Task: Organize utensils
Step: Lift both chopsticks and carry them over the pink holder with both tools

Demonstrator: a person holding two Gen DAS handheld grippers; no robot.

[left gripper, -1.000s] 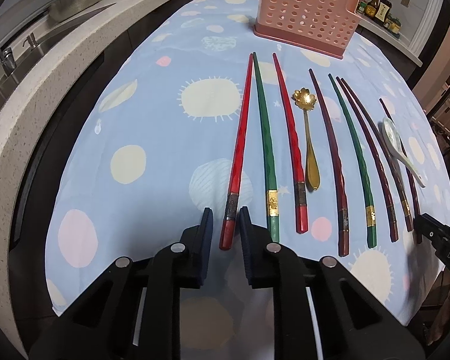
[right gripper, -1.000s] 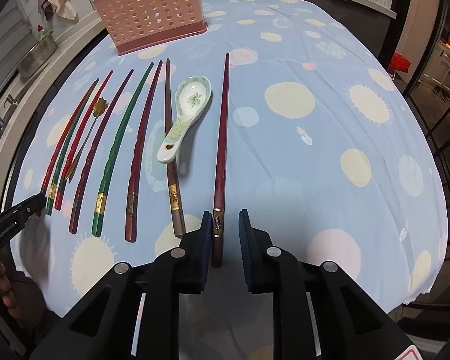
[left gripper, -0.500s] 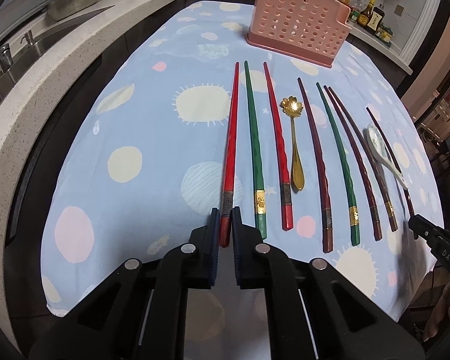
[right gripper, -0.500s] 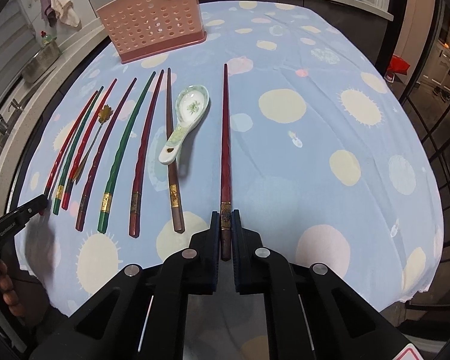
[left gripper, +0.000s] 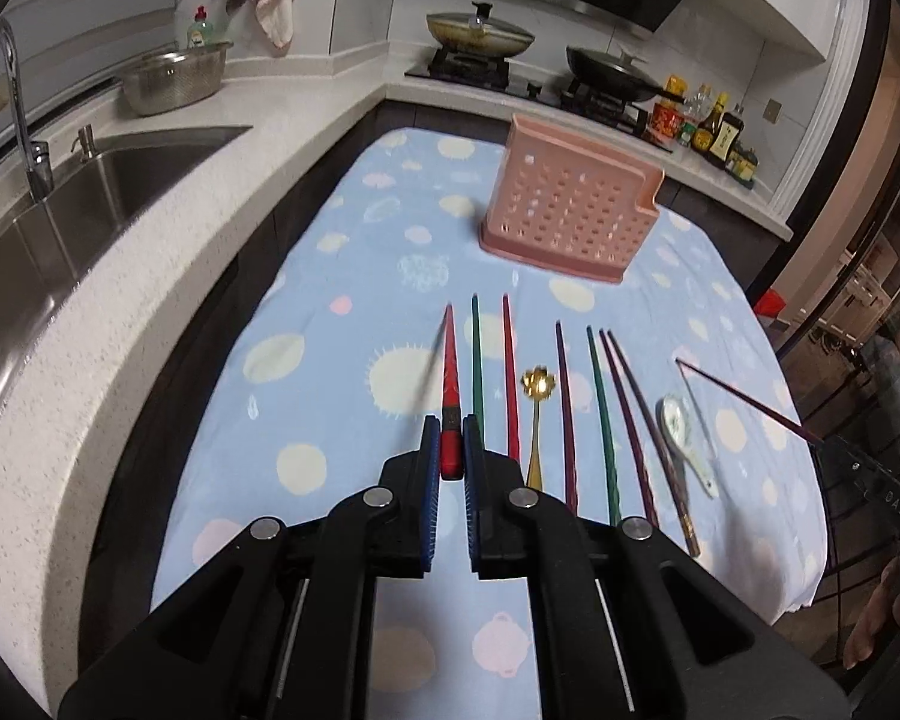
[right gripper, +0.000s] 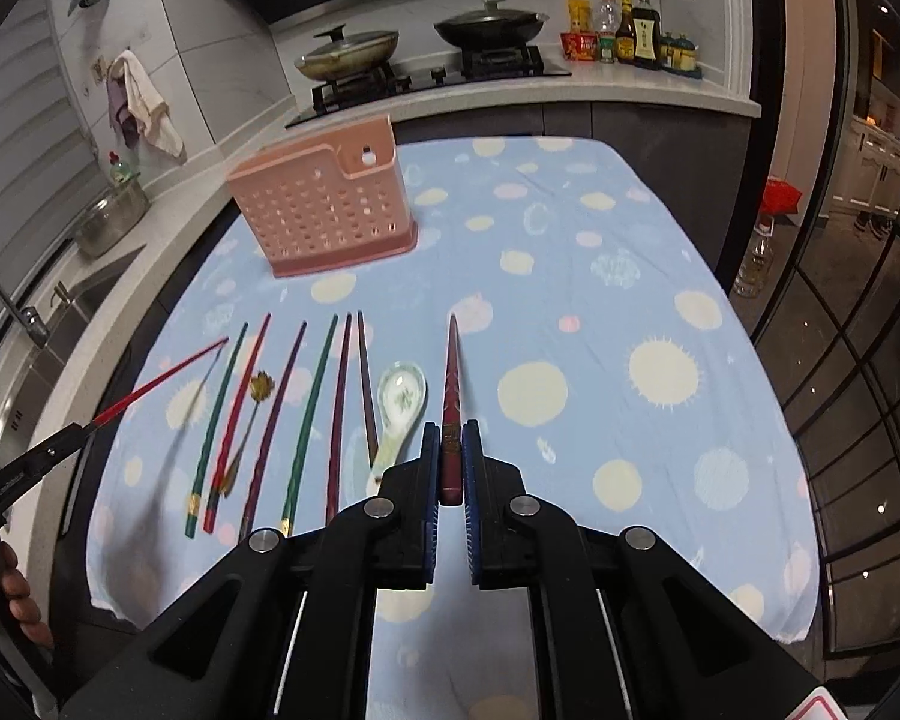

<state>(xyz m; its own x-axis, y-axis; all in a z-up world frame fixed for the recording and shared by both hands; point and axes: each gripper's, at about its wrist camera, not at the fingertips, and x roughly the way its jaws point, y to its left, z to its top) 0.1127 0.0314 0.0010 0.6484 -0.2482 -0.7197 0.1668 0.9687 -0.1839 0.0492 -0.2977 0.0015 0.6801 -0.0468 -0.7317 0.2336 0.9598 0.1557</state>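
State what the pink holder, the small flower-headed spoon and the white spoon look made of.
Pink holder: matte moulded plastic, going by its even punched holes. Flower-headed spoon: gold-toned metal, glinting brightly. White spoon: likely glazed ceramic, glossy with a green painted motif.

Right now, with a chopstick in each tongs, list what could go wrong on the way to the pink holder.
1. The left tongs and right tongs each pinch only the butt of a chopstick, the red chopstick and the dark red chopstick; either could pivot or slip.
2. The long free tips could knock the pink holder over.
3. The two sticks could cross near its opening.
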